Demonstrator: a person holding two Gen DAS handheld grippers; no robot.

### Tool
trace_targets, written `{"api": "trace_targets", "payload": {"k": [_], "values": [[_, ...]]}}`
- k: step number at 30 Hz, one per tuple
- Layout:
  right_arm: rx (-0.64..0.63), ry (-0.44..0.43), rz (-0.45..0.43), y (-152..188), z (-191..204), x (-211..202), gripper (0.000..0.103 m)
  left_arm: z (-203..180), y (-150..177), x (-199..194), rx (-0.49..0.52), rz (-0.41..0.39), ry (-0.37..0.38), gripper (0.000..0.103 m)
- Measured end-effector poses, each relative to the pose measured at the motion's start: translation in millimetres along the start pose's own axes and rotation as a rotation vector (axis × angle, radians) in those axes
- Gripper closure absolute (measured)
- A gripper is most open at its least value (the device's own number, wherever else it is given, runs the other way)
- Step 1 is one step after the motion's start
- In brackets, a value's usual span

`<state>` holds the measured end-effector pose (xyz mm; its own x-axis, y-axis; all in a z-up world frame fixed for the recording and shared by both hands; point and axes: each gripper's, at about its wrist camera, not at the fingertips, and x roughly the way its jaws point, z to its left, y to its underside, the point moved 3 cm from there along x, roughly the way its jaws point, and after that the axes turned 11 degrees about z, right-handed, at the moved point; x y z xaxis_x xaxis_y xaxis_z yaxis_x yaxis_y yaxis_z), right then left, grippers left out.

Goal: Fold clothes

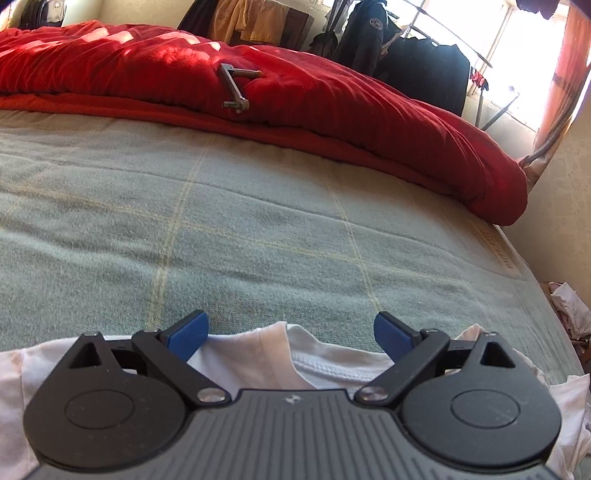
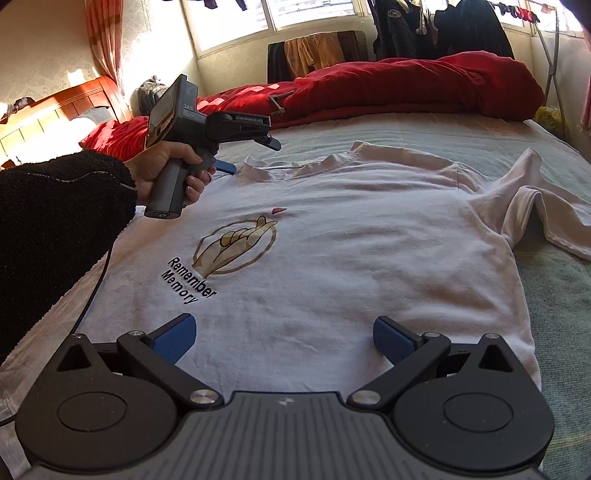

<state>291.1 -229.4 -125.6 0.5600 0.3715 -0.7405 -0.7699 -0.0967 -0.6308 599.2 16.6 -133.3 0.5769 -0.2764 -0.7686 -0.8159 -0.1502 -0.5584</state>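
White t-shirt (image 2: pixel 332 258) lies flat, print side up, on the green blanket (image 1: pixel 258 221) of the bed, collar toward the red duvet (image 2: pixel 406 85). Right tool (image 2: pixel 284 341) spread wide, empty, over the lower hem area. Left tool (image 1: pixel 290 334) also spread, empty, sitting just over the collar; in the right wrist view a hand (image 2: pixel 166 173) grips its handle at the shirt's shoulder. One sleeve (image 2: pixel 543 206) rumpled at the far edge.

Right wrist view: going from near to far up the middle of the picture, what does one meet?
Right tongs → white T-shirt → green blanket → red quilt → window
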Motion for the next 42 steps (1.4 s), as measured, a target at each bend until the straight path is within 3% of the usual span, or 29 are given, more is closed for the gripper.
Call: {"api": "trace_targets", "payload": {"k": [4,6,10,13,16,22,25,29,33,37,42], "values": [[0.013,-0.005,-0.001,-0.6,-1.0,-1.8,0.000,-13.8,7.0,-25.3,-0.003,-0.018,0.018,0.008],[0.024,-0.009,0.001,-0.6,-1.7,-3.2,0.000,-26.2,17.8,-44.4,0.041,-0.031,0.072,0.008],[0.031,-0.010,0.004,0.2,-0.6,-4.5,0.000,-58.6,47.6,-63.3,0.172,0.038,0.167,0.007],[0.023,-0.004,0.004,0.8,0.9,-4.1,0.000,-69.6,57.5,-48.8,0.214,0.098,0.088,0.007],[0.023,-0.007,0.004,0.7,0.0,-3.8,0.000,-65.4,54.2,-23.2,0.179,0.133,0.039,0.008],[0.012,-0.004,0.004,-0.3,-0.6,-1.0,0.000,-66.4,23.2,15.5,0.155,0.088,-0.042,0.005],[0.011,-0.005,0.000,-0.4,0.2,-3.4,0.000,-74.4,19.5,15.7,0.165,0.088,-0.086,0.005],[0.037,-0.031,-0.010,-1.4,-1.3,-10.5,0.000,-93.5,31.2,-14.5,0.218,0.061,-0.038,0.006],[0.050,-0.051,-0.010,-1.1,-0.9,-14.6,0.000,-120.4,53.3,-30.3,0.315,0.104,-0.055,0.006],[0.054,-0.058,-0.010,-1.2,-1.5,-15.2,0.000,-130.9,65.8,-7.3,0.344,0.159,-0.125,0.006],[0.067,-0.059,0.000,-2.1,-7.1,-10.5,0.000,-126.9,41.9,27.8,0.270,0.131,-0.133,0.000]]}}
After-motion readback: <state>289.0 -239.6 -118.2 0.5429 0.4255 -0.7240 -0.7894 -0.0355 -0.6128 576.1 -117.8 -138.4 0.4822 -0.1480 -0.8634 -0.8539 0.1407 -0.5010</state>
